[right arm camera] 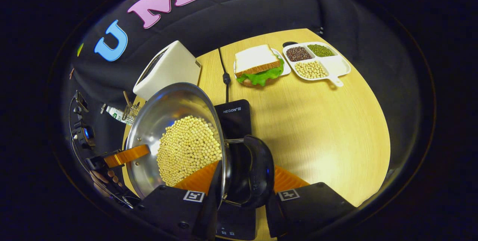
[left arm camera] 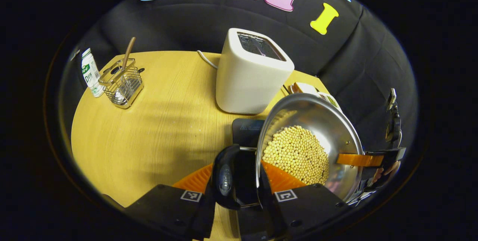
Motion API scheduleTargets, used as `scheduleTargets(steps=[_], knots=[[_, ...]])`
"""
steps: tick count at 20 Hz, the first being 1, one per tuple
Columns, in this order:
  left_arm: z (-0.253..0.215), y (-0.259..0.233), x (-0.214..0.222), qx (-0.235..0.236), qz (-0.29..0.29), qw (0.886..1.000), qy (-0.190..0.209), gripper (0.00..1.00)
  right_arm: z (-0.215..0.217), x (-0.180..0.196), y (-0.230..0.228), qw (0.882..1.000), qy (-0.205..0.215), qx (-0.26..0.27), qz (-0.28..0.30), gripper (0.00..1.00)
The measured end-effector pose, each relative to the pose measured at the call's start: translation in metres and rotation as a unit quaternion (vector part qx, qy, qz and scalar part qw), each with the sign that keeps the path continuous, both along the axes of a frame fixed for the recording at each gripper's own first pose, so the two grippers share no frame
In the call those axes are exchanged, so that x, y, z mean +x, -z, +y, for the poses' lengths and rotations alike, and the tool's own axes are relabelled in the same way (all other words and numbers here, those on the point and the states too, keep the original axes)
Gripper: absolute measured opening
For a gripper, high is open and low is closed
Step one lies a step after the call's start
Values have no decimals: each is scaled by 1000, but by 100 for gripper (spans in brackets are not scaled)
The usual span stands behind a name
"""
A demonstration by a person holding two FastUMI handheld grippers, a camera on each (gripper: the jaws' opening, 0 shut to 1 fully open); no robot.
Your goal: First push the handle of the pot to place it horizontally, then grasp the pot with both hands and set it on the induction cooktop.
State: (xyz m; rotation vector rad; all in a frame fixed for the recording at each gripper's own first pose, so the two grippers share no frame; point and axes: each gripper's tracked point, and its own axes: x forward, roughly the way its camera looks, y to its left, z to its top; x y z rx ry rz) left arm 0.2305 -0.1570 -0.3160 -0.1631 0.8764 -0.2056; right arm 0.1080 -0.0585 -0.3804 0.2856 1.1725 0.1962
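1. A steel pot (left arm camera: pixel 321 136) part-filled with pale beans (left arm camera: pixel 297 155) hangs between two hand-held grippers above a black induction cooktop (left arm camera: pixel 246 131) on a light wooden table (left arm camera: pixel 149 129); whether its base touches the cooktop cannot be told.
2. In the left gripper view, the left gripper (left arm camera: pixel 241 181) reaches forward from 6 o'clock, its two fingers closed on the pot's rim and black loop handle (left arm camera: pixel 226 175), one finger inside the bowl against the beans and the other outside the handle.
3. In the right gripper view, the right gripper (right arm camera: pixel 242 183) comes in the same way from 6 o'clock, clamped over the opposite rim and its black handle (right arm camera: pixel 259 170), with the pot's bowl opening toward 9 o'clock.
4. Each camera catches the other gripper across the pot: at 3 o'clock in the left gripper view, the far finger (left arm camera: pixel 358 159) lies over the rim with a hand (left arm camera: pixel 388 170) behind it; at 8 o'clock in the right gripper view, a finger (right arm camera: pixel 125 156) rests on the rim above a gripping hand (right arm camera: pixel 104 177).
5. A white toaster (left arm camera: pixel 252 71) stands at 12 o'clock beyond the pot, with a wire utensil holder (left arm camera: pixel 121 82) and a bottle (left arm camera: pixel 91 72) at 10 o'clock.
6. The right gripper view shows a sandwich (right arm camera: pixel 259 65) and a divided tray of grains (right arm camera: pixel 317 63) at 1 o'clock, well apart from the pot
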Motion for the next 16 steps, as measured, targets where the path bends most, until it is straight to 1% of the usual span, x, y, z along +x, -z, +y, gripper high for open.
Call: scheduleTargets(steps=[7,8,9,10,11,13,14,15,16], knots=[[1,2,-1,-4,4,1000,-5,58,2,1,0,1000,-4,4,-7,59],[1,2,-1,-5,4,1000,-5,60,1,1,-1,1000,-3,3,-8,55],[1,3,-1,-5,4,1000,-5,60,1,2,0,1000,-3,2,-9,59],[0,3,-1,-4,4,1000,-5,60,1,2,0,1000,-2,2,-10,55],[1,3,-1,-4,5,1000,-5,61,1,2,0,1000,-2,0,-9,60],[1,4,-2,1,8,1000,-4,60,2,2,0,1000,-3,-1,-10,62],[-1,4,-3,3,12,1000,-1,63,1,0,1,1000,-4,-9,-11,58],[-3,6,-4,4,16,1000,-1,64,-1,2,0,1000,-6,-12,-13,68],[-4,8,-4,8,20,1000,-3,67,-2,-1,-1,1000,-5,-13,-11,70]])
